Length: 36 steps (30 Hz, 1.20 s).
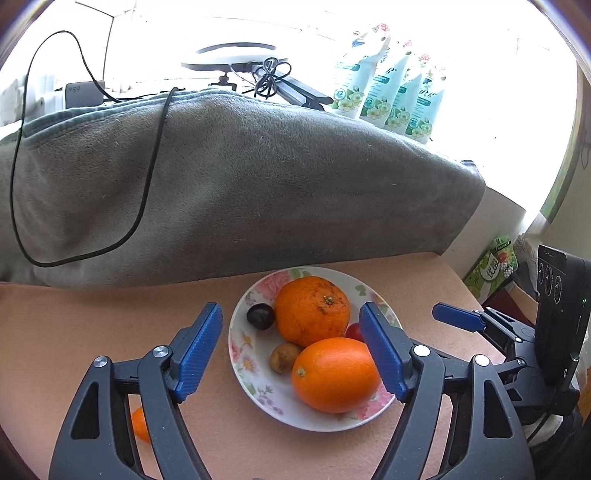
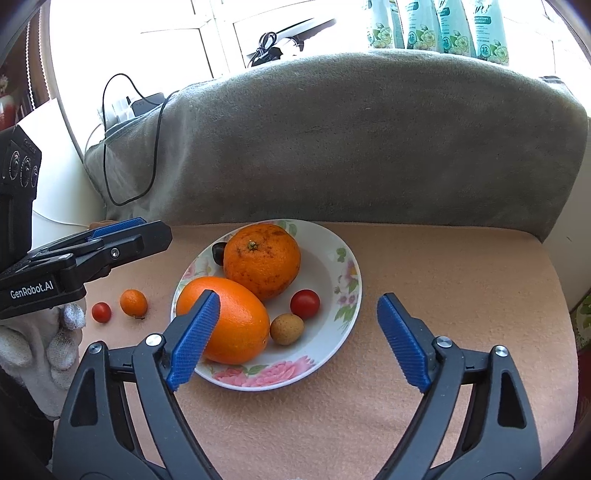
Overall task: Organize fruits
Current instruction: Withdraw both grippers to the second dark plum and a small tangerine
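One oval orange (image 2: 225, 320), long axis diagonal

Your left fingers (image 1: 384, 350) hide most of the cherry tomato (image 1: 354, 331); the rough orange (image 2: 262, 260) covers half the dark fruit (image 2: 218, 252); bottle tops (image 2: 436, 22) are cut off.

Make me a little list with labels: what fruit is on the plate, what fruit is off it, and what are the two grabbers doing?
plate: flowered plate on the tan cushion
on plate: speckled orange, smooth orange, red tomato, small brown fruit, dark fruit
off plate: tiny orange, second tomato
left gripper: open, empty
right gripper: open, empty
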{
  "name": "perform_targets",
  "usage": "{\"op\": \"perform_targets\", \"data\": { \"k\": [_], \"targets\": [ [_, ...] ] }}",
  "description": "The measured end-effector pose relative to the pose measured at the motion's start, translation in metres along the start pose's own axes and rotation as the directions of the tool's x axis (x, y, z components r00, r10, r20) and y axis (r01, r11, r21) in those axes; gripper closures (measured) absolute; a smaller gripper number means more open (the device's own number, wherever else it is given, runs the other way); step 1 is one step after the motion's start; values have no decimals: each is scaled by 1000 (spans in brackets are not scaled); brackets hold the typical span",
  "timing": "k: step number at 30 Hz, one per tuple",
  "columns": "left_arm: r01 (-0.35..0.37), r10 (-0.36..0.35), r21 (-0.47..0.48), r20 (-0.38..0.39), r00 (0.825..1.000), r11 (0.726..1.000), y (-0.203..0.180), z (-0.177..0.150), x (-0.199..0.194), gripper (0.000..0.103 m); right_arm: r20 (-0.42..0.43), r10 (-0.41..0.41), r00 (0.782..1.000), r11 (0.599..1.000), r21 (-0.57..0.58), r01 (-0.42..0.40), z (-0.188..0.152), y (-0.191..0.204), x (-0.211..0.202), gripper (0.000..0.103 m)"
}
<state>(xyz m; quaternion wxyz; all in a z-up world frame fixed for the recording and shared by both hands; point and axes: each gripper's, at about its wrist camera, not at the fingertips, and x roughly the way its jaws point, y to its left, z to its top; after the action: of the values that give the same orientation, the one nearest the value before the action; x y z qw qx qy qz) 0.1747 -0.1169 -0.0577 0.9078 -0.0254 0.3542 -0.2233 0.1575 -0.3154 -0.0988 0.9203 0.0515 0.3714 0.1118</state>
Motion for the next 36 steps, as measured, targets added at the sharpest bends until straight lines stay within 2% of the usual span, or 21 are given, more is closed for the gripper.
{"op": "perform_targets", "data": {
  "k": [18,36],
  "targets": [
    [-23,23,12,19,1000,1000,-2,-3,-17,23,20,-11,1000,1000,20,11,1,3,-14,8],
    [-75,76,-12,53,996,997,18,-18,-52,23,41,18,999,999,-35,-16,-3,37,-33,8]
  ]
}}
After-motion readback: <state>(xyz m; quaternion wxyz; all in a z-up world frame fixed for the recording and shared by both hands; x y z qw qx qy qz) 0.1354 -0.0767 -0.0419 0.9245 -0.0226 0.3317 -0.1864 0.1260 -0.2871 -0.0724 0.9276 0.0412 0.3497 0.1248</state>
